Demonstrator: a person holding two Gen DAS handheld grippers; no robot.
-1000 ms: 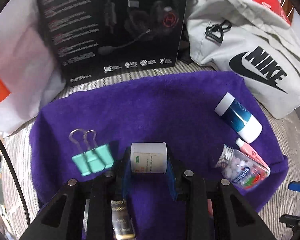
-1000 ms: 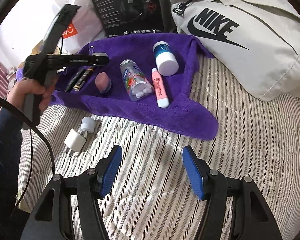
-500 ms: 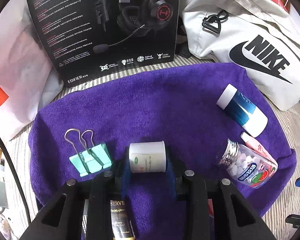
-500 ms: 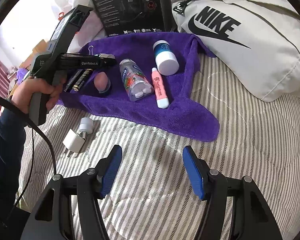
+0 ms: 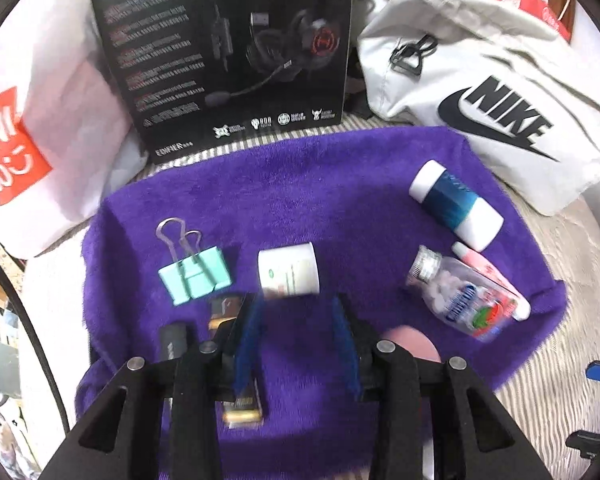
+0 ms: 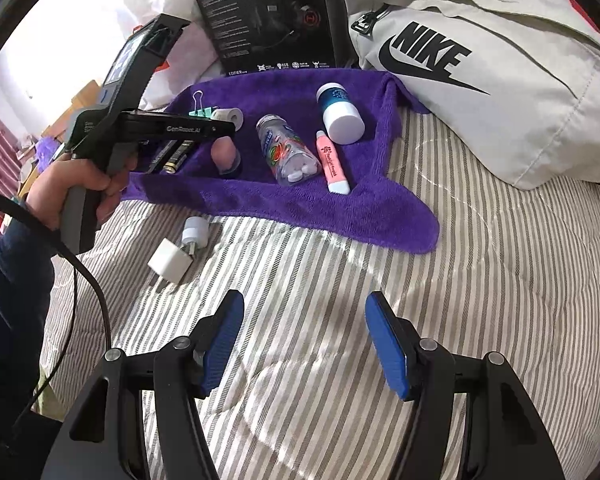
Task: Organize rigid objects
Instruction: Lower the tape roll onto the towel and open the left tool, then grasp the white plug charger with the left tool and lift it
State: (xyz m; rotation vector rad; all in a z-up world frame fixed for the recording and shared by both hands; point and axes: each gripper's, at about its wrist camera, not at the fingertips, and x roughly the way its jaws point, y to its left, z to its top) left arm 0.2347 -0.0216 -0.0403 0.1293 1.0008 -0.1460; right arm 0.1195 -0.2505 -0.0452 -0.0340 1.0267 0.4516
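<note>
A purple towel (image 5: 300, 184) (image 6: 300, 204) lies on the striped bed. On it are a small white jar (image 5: 289, 269) (image 6: 231, 115) on its side, a teal binder clip (image 5: 196, 272), a blue-and-white bottle (image 5: 456, 204) (image 6: 339, 112), a clear pill bottle (image 5: 462, 296) (image 6: 286, 148), a pink tube (image 6: 332, 162), a pink egg-shaped thing (image 6: 224, 152) and batteries (image 6: 176, 156). My left gripper (image 5: 298, 316) is open and empty just behind the jar, apart from it. My right gripper (image 6: 304, 336) is open and empty over bare bedding.
A black headset box (image 5: 228, 48) stands behind the towel. A white Nike bag (image 6: 480, 76) lies at the right, a white shopping bag (image 5: 28, 132) at the left. A white charger plug (image 6: 168, 260) and a small white cap piece (image 6: 195, 231) lie on the bed off the towel.
My left gripper has let go of the white jar and drawn back; the jar now lies free on the towel. The right gripper has not moved.
</note>
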